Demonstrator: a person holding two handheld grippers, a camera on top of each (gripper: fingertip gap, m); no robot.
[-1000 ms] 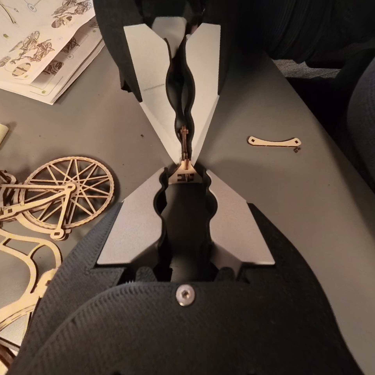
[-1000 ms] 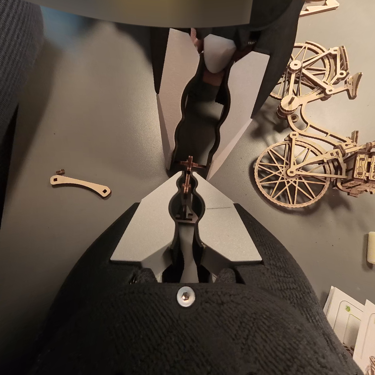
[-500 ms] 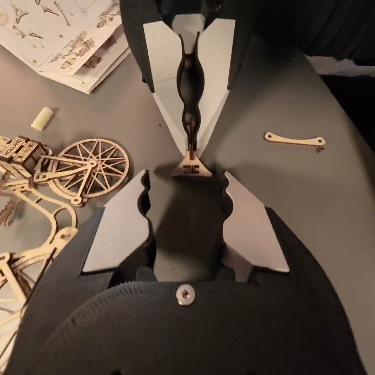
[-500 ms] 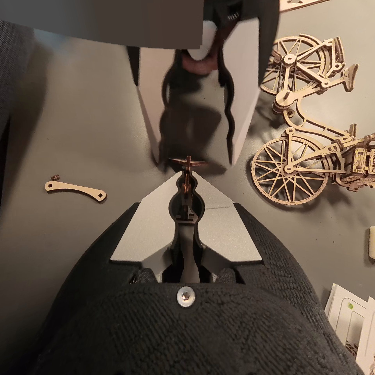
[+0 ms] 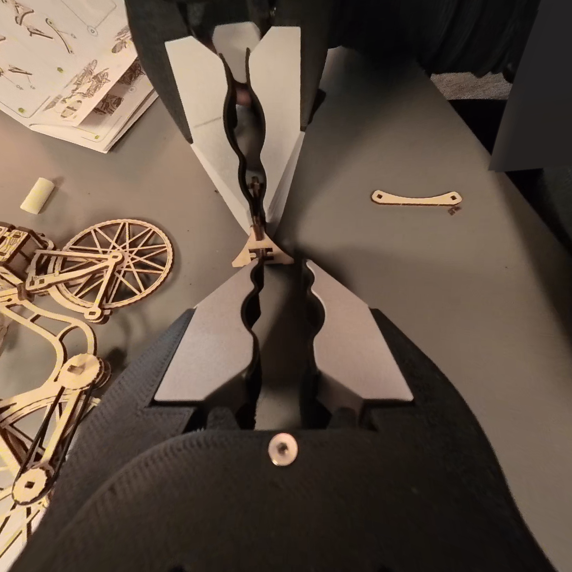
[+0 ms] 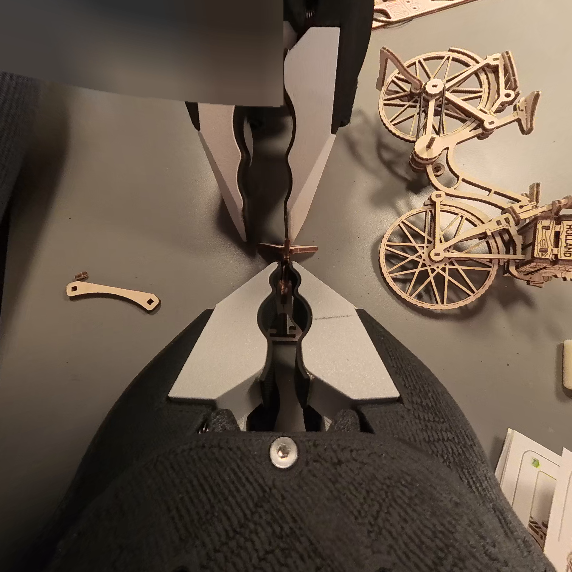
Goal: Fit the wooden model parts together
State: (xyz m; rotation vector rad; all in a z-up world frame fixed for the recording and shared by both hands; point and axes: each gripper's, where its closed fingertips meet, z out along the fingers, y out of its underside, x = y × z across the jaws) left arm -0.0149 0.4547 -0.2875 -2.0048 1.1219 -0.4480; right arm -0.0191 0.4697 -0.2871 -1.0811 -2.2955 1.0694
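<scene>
My right gripper is shut on a small wooden assembly with a thin stem held between its pads. A flat triangular wooden piece sits on the stem's tip; in the right wrist view it shows edge-on. My left gripper faces the right gripper tip to tip. Its jaws stand partly open, with the tips right at the triangular piece, offset to one side and not clamping it. It also shows in the right wrist view.
A wooden bicycle model lies on the grey table. A curved wooden strip lies alone with a tiny bit beside it. An instruction booklet, a pale cylinder and the table edge are nearby. The grippers are tip to tip, or close to it.
A second ago my left gripper was shut on the triangular piece. It let go, opened wide and drew back, then came back to the piece with narrower jaws. The right gripper kept its hold.
</scene>
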